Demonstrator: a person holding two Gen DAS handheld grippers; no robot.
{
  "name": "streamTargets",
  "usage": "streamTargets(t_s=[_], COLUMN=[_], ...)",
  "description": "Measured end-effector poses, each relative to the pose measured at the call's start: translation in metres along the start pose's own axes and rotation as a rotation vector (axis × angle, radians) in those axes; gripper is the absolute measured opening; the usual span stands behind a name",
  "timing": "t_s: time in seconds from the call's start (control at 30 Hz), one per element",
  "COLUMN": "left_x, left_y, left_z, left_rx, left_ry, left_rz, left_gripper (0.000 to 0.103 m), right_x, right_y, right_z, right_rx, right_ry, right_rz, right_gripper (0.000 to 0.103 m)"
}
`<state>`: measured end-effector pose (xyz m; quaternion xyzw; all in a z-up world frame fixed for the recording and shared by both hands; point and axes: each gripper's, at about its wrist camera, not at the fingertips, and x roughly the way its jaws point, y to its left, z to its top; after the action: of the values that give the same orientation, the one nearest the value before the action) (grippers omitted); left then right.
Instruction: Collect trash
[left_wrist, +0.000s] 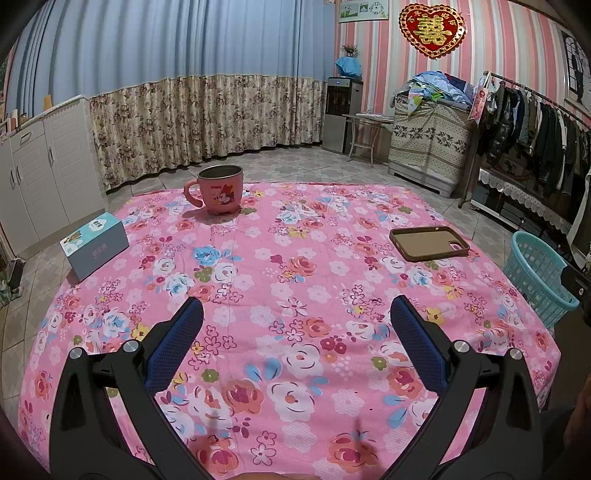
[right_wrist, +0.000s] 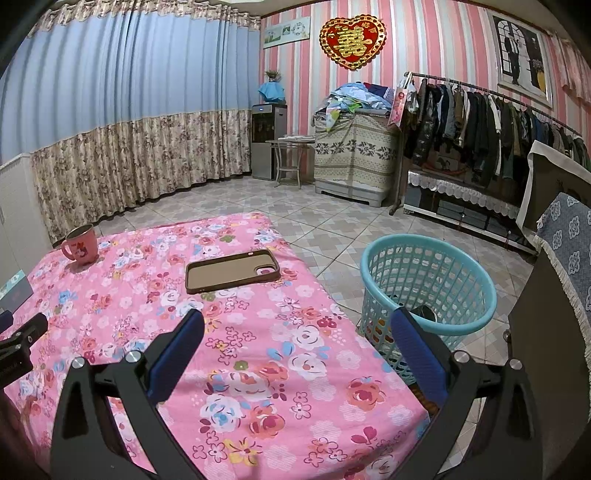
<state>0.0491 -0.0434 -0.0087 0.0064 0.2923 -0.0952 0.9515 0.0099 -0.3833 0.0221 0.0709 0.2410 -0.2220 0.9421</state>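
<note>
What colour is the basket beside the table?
Light teal basket, with lattice sides; clearest in the right wrist view.

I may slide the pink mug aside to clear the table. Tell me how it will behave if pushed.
The pink mug looks metal-lined, so probably stiff and not fragile. It appears empty, so likely light; a push near the rim might tip it, while one low on the body should slide it. The floral cloth beneath may bunch and drag rather than let it glide.

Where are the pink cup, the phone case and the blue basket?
pink cup (left_wrist: 221, 194), left wrist view, on its pink side wall.
phone case (right_wrist: 231, 271), right wrist view, on its tan inner face.
blue basket (right_wrist: 476, 317), right wrist view, on its near rim.
</note>
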Motion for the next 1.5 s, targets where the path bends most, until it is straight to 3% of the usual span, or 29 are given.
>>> streamTargets(t_s=[1.5], left_x=[0.0019], left_y=[0.0011], left_z=[-0.0027], left_rx=[-0.005], left_ry=[0.005], left_rz=[0.001], left_gripper=[0.098], right_x=[-0.0003], right_y=[0.0007], right_z=[-0.0004], right_rx=[-0.002], right_ry=[0.0], right_rz=[0.001], right_gripper=[0.099])
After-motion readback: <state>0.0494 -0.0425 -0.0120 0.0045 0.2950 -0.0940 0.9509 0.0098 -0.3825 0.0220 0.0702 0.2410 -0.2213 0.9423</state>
